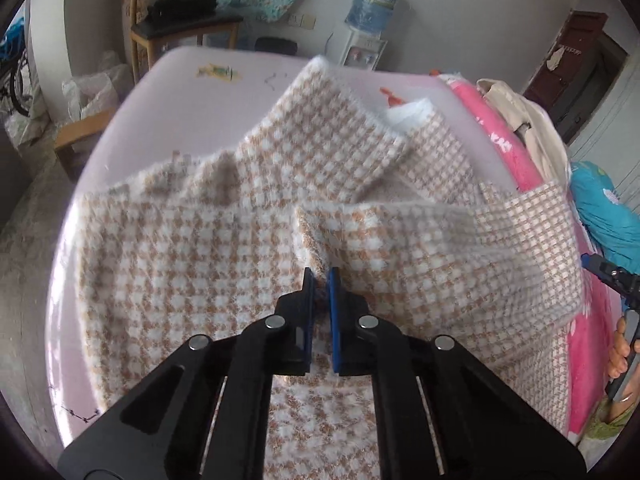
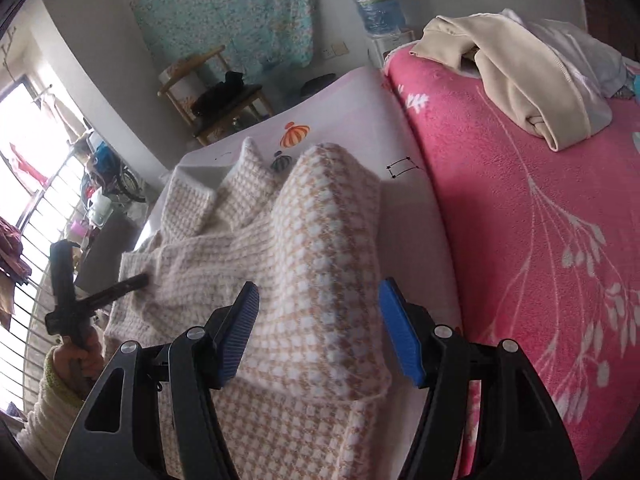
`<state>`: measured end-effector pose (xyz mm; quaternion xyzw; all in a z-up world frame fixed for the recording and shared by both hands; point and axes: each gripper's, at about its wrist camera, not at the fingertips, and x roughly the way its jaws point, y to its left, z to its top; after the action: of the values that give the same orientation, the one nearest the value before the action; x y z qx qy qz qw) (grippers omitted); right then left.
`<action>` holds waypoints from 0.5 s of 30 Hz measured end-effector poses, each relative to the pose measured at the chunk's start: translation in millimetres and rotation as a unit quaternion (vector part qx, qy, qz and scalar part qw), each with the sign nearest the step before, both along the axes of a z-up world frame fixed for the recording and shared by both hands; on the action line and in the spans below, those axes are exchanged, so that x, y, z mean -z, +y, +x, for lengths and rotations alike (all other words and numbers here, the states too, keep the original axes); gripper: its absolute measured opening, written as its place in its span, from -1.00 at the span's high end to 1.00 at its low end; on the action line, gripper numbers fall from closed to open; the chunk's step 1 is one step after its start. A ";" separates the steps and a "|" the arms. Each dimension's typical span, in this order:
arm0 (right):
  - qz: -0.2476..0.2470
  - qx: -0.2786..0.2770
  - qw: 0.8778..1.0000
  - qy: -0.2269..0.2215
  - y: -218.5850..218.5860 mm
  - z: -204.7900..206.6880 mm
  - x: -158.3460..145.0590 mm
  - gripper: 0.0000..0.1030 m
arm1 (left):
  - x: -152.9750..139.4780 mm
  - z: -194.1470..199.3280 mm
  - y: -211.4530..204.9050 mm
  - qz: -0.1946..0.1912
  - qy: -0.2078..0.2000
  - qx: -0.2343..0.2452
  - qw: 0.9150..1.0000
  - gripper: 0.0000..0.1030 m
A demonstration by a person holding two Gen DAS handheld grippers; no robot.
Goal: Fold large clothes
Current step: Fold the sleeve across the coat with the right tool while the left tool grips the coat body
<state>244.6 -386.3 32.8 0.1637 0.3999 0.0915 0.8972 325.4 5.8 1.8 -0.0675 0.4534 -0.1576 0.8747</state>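
Observation:
A fuzzy tan-and-white houndstooth garment [image 1: 180,264] lies spread over a pale pink sheet [image 1: 168,92], one sleeve [image 1: 332,128] folded across its upper part. My left gripper [image 1: 320,280] is shut on a raised ridge of the cloth near the garment's middle. In the right wrist view the same garment [image 2: 312,240] runs under my right gripper [image 2: 318,286], which stands open above a folded sleeve, its blue pads [image 2: 400,336] clear of the cloth. The left gripper [image 2: 138,281] shows at the left, held by a hand in a cream sleeve.
A bright pink flowered blanket [image 2: 520,200] covers the bed to the right, with a pile of beige and white clothes [image 2: 512,76] on it. A wooden chair [image 1: 180,36] and a water dispenser [image 1: 374,0] stand beyond the bed's far edge.

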 end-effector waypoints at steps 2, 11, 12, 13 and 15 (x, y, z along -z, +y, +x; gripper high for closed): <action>-0.007 0.001 1.000 -0.005 -0.4 -1.5 1.1 -0.19 | -30.3 -19.2 5.8 0.014 -0.056 -0.011 0.998 0.88; -0.083 -0.017 0.996 -0.024 28.0 8.9 3.4 0.09 | -1.3 -32.8 48.9 0.070 -0.020 -0.073 0.995 0.88; -0.092 -0.022 0.995 -0.026 32.9 12.7 3.5 0.20 | 7.2 -34.8 50.1 0.074 -0.015 -0.073 0.994 0.88; -0.101 -0.027 0.994 -0.029 38.3 16.7 3.2 0.24 | 13.9 -36.1 49.5 0.078 -0.011 -0.074 0.994 0.88; -0.108 -0.051 0.992 -0.036 50.7 24.5 3.6 0.45 | 21.4 -38.6 47.8 0.085 -0.013 -0.076 0.993 0.88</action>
<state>269.1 -335.6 29.2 0.0414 0.3827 0.0993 0.9176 286.8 53.6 -19.6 -0.0252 0.4469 -0.0528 0.8927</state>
